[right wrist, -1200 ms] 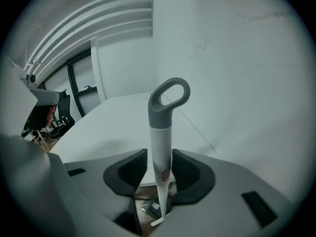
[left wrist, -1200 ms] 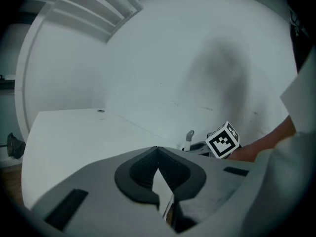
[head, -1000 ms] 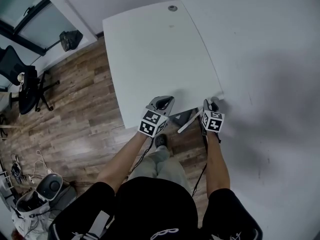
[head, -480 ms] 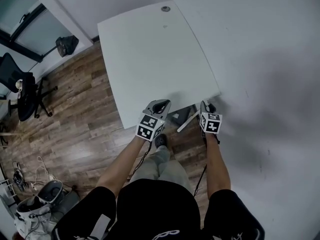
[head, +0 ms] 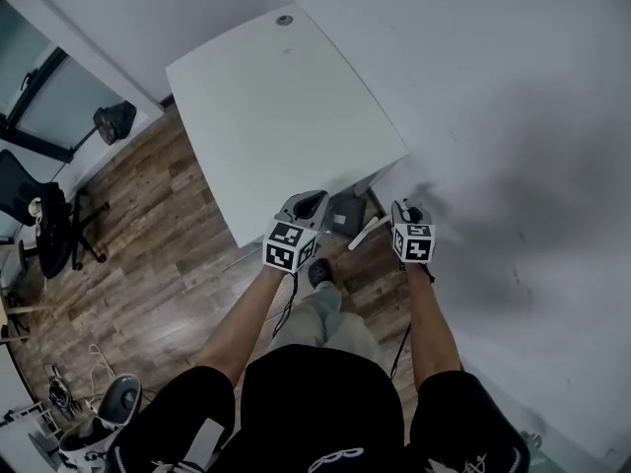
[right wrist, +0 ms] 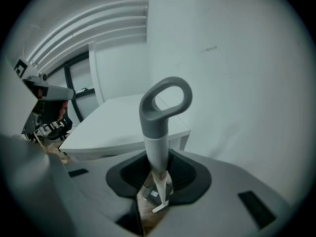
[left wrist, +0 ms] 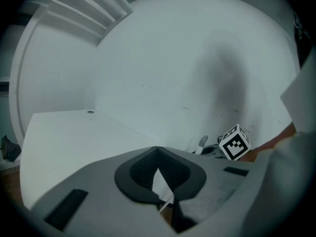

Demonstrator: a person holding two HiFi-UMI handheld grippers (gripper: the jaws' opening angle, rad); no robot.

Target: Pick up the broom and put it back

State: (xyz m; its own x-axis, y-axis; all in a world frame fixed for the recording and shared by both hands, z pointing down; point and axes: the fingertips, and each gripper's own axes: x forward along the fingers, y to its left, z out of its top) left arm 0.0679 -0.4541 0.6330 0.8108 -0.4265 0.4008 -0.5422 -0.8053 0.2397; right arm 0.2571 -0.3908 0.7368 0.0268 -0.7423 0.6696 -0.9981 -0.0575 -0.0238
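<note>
The broom has a white shaft (head: 363, 235) and a grey loop handle (right wrist: 165, 100). My right gripper (right wrist: 158, 179) is shut on the shaft just under the loop, holding it upright. Below the jaws the shaft runs down to a dark head near the wood floor. In the head view my right gripper (head: 403, 210) hangs beside the white wall, past the table's near corner. My left gripper (head: 314, 203) hovers over the near edge of the table (head: 276, 116). Its jaws (left wrist: 158, 149) meet at the tips with nothing between them.
The white wall (head: 513, 116) fills the right side, close to the right gripper. A dark box-like thing (head: 345, 217) sits under the table's corner. A black office chair (head: 44, 220) stands far left on the wood floor (head: 168, 254). A round grey appliance (head: 104, 417) lies at bottom left.
Both grippers have moved forward along the table's near edge toward the wall, the right one carrying the broom. The grip on the broom looks unchanged.
</note>
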